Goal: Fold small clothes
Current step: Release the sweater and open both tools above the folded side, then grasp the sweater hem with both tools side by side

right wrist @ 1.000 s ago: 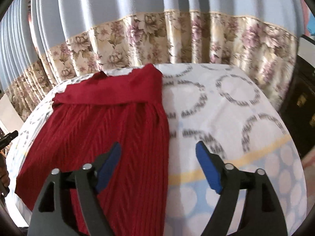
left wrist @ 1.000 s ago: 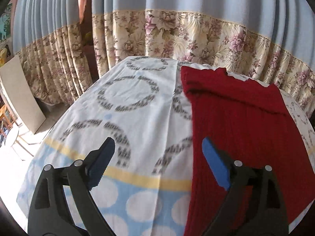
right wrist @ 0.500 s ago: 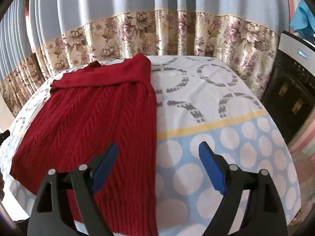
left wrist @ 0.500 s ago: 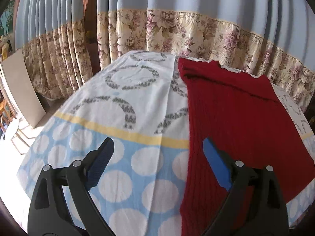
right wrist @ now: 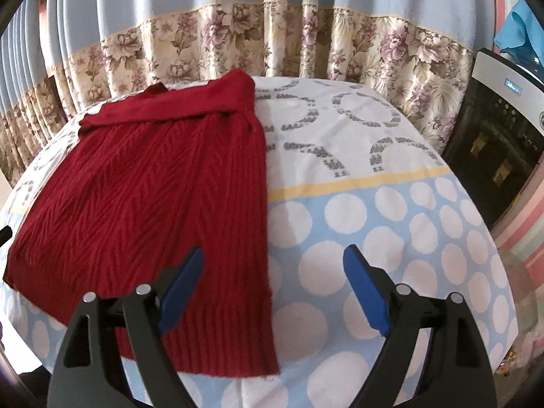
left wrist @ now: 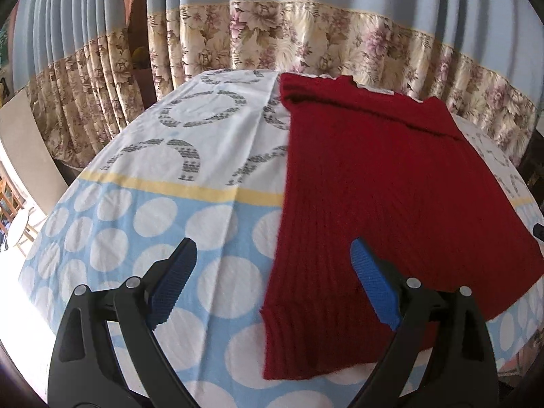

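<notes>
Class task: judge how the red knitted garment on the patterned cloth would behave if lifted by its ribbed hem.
The red knitted garment would probably droop, since it lies flat and limp. Its thick ribbed knit suggests easy gripping, not slipping. Pushed, it may bunch and drag the patterned cloth.

Red ribbed knit sweater: 1, lying flat on tablecloth, ribbed hem toward the camera. Tablecloth: white with grey rings, yellow stripe, blue with white dots. Left gripper: jaws wide apart, nothing between the blue pads. Floral-bordered blue curtain behind.
</notes>
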A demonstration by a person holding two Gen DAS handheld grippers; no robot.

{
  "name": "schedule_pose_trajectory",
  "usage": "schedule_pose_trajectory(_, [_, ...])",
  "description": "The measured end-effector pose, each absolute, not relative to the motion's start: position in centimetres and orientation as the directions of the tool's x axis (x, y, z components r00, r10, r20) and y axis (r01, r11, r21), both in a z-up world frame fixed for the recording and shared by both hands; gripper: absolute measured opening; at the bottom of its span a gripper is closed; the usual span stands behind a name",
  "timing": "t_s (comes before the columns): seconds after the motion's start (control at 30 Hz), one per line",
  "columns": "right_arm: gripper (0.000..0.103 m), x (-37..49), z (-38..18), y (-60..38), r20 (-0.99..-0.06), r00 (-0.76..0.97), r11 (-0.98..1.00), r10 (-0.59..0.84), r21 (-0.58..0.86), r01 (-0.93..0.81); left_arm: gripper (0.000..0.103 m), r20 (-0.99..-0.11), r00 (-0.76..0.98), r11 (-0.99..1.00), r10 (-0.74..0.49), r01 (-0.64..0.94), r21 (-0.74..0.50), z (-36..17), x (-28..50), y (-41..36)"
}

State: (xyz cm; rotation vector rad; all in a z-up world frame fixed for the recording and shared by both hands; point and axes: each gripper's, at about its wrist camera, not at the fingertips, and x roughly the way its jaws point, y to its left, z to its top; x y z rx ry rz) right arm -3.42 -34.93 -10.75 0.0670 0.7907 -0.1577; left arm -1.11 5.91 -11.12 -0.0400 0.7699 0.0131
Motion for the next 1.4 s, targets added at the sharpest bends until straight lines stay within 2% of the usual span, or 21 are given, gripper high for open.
schedule_pose_trajectory(0.47, [0.084,-4.8,-12.5,-35.7,-0.734,0.672,0.977,-0.099,0.057,0.206,0.091,-0.737,0.675,0.999,-0.019,-0.010,-0.035,-12.2,-0.9,5.2])
schedule_pose_trajectory(0.73, [0.084,-4.9,-13.7,-35.3,-0.750,0.660,0.982,-0.043,0.089,0.166,0.091,-0.764,0.644,0.999,-0.041,0.004,-0.050,-13.4,-1.2,4.7])
schedule_pose_trajectory(0.83, [0.076,-4.9,-14.2,-34.9,-0.755,0.655,0.983,-0.011,0.111,0.145,0.088,-0.773,0.631,0.998,-0.061,0.021,-0.061,-13.9,-1.3,3.9])
schedule_pose_trajectory(0.9, [0.059,-5.0,-14.4,-34.6,-0.761,0.648,0.982,0.029,0.142,0.123,0.083,-0.773,0.631,0.998,-0.068,0.028,-0.065,-14.0,-1.2,3.5])
schedule_pose_trajectory(0.93, [0.055,-5.1,-14.3,-34.5,-0.759,0.650,0.983,0.036,0.145,0.115,0.080,-0.772,0.631,0.997,-0.072,0.029,-0.069,-14.0,-1.2,3.5])
schedule_pose_trajectory(1.0, [0.035,-5.3,-14.3,-34.0,-0.762,0.645,0.983,0.058,0.155,0.094,0.065,-0.773,0.629,0.996,-0.086,0.041,-0.078,-13.8,-1.2,3.1])
schedule_pose_trajectory(1.03, [0.028,-5.3,-14.3,-33.8,-0.763,0.643,0.983,0.071,0.162,0.083,0.061,-0.773,0.628,0.996,-0.090,0.048,-0.077,-13.7,-1.2,2.9])
schedule_pose_trajectory(1.1, [0.015,-5.4,-14.1,-33.1,-0.757,0.647,0.985,0.087,0.161,0.056,0.033,-0.772,0.628,0.995,-0.100,0.064,-0.077,-13.6,-1.3,2.4])
schedule_pose_trajectory(1.2, [0.009,-5.4,-13.6,-32.7,-0.745,0.662,0.989,0.087,0.144,0.033,0.017,-0.776,0.619,0.992,-0.125,0.071,-0.104,-13.5,-1.2,2.4])
schedule_pose_trajectory(1.4, [0.008,-5.2,-11.6,-33.1,-0.714,0.698,0.993,0.060,0.114,0.031,0.015,-0.763,0.640,0.995,-0.093,0.076,-0.057,-11.9,-1.1,2.1])
